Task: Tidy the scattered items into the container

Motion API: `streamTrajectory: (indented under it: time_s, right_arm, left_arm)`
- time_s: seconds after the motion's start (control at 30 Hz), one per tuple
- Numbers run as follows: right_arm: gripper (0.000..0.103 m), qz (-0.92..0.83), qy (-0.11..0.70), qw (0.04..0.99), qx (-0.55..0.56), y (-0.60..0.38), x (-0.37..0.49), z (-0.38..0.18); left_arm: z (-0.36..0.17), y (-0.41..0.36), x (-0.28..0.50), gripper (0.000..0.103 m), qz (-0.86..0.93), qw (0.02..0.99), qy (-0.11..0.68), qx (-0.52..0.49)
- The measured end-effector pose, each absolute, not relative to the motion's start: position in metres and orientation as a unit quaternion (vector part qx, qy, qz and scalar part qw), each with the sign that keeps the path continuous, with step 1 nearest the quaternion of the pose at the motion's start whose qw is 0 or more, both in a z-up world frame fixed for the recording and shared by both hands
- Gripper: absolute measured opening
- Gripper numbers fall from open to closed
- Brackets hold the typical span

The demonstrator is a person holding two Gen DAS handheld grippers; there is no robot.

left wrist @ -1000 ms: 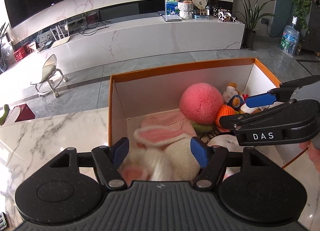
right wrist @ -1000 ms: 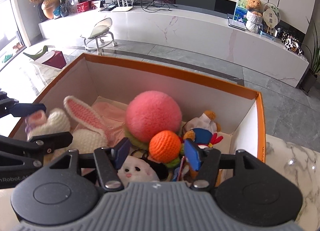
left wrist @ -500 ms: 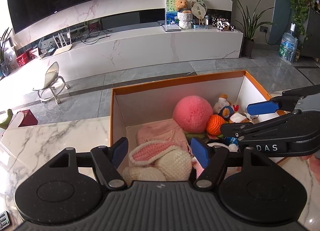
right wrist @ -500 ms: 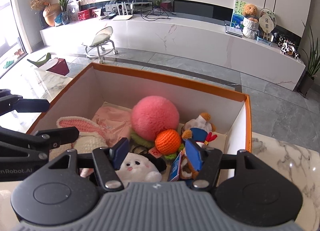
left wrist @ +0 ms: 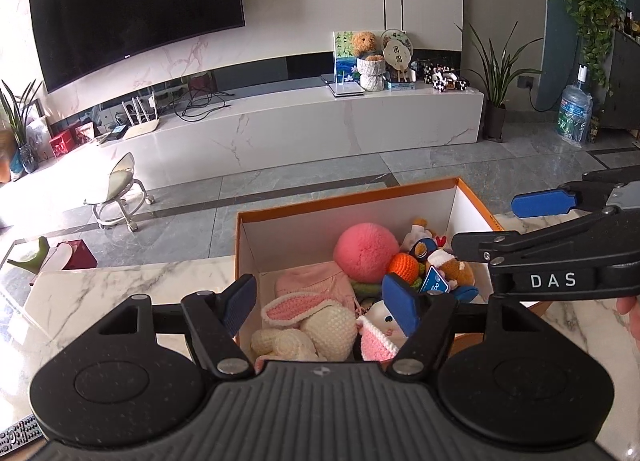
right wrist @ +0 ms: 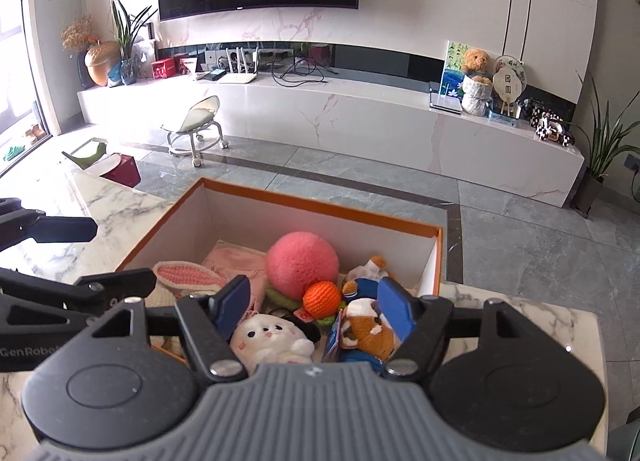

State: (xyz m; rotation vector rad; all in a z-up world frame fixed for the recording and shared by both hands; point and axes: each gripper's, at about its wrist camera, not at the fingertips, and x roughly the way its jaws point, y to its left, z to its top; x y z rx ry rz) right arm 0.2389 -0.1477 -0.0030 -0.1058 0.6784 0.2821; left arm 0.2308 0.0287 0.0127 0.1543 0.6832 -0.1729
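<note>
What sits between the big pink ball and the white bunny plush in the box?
In the right wrist view, the orange crochet ball on a green knitted piece lies between the pink ball and the white bunny plush, inside the box.

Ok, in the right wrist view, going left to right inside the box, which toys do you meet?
Pink-eared crochet bunny → white plush → big pink ball → orange crochet ball → brown-and-white plush. All lie inside the orange-rimmed box.
</note>
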Motion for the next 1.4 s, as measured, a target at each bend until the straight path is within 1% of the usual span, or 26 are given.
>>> streamTrajectory:
  time_s: [0.3,0.37,0.4,0.43,0.53,0.73,0.77,0.9,1.07,1.4]
  right_arm:
    - [0.075,0.126,0.279,0.951,-0.049,-0.155,0.18,0.041]
    - [0.075,0.119,0.269,0.955,-0.045,-0.156,0.165,0.047]
    - [0.075,0.115,0.264,0.957,-0.044,-0.157,0.158,0.051]
    - [0.075,0.111,0.261,0.958,-0.04,-0.158,0.151,0.053]
    - [0.081,0.098,0.251,0.963,-0.024,-0.162,0.13,0.057]
    - [0.085,0.075,0.228,0.971,-0.001,-0.165,0.088,0.056]
    - [0.086,0.071,0.228,0.971,0.004,-0.165,0.083,0.055]
    - [0.087,0.055,0.235,0.97,0.014,-0.165,0.069,0.051]
    - [0.087,0.04,0.248,0.968,0.001,-0.164,0.059,0.043]
    - [0.087,0.031,0.287,0.957,0.018,-0.165,0.051,0.016]
  left_arm:
    - [0.05,0.019,0.187,0.083,-0.079,0.949,0.296,0.077]
    - [0.056,0.019,0.177,0.085,-0.075,0.951,0.29,0.072]
    - [0.059,0.019,0.172,0.089,-0.072,0.953,0.286,0.071]
    - [0.06,0.018,0.166,0.09,-0.065,0.956,0.279,0.071]
    - [0.062,0.016,0.149,0.09,-0.041,0.964,0.254,0.073]
    - [0.059,0.011,0.119,0.09,-0.03,0.972,0.223,0.067]
    - [0.058,0.01,0.116,0.09,-0.029,0.972,0.224,0.065]
    - [0.055,0.01,0.11,0.09,-0.022,0.97,0.235,0.054]
    - [0.05,0.013,0.102,0.091,-0.01,0.968,0.246,0.05]
    - [0.027,0.029,0.089,0.091,0.001,0.958,0.283,0.041]
